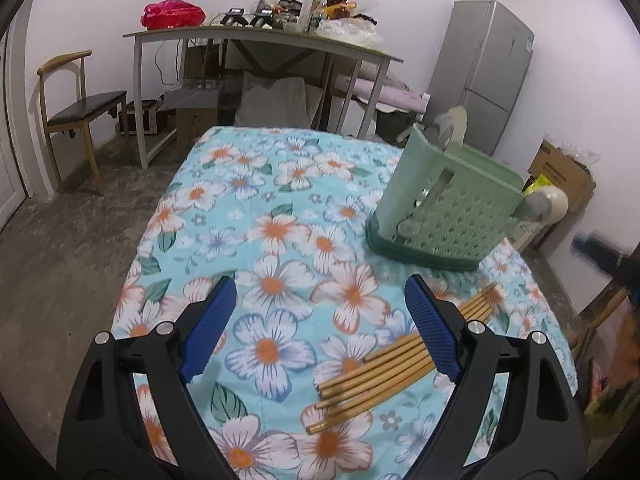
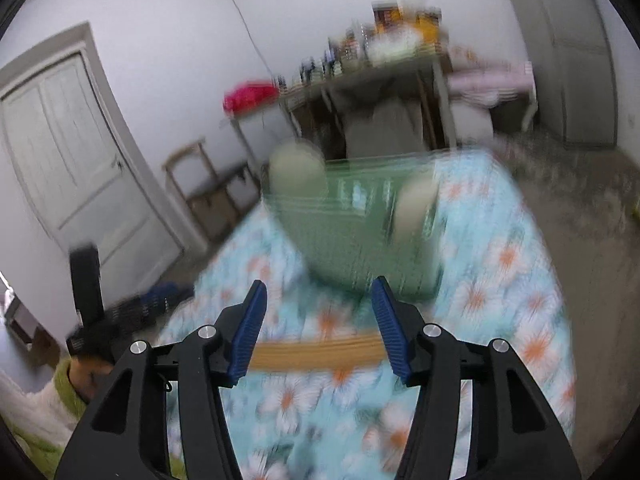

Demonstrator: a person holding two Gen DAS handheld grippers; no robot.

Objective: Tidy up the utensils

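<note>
Left gripper (image 1: 320, 304) hangs over the flowered cloth (image 1: 280, 216) w/ jaws spread wide, nothing btwn them. Bamboo chopsticks (image 1: 376, 372) lie in a loose bundle nr the table's right edge, partly under its right finger. Green utensil holder (image 1: 444, 208) stands beyond, toward the far right corner. Right gripper (image 2: 318, 304), blurred, jaws apart & empty above the chopsticks.
</note>
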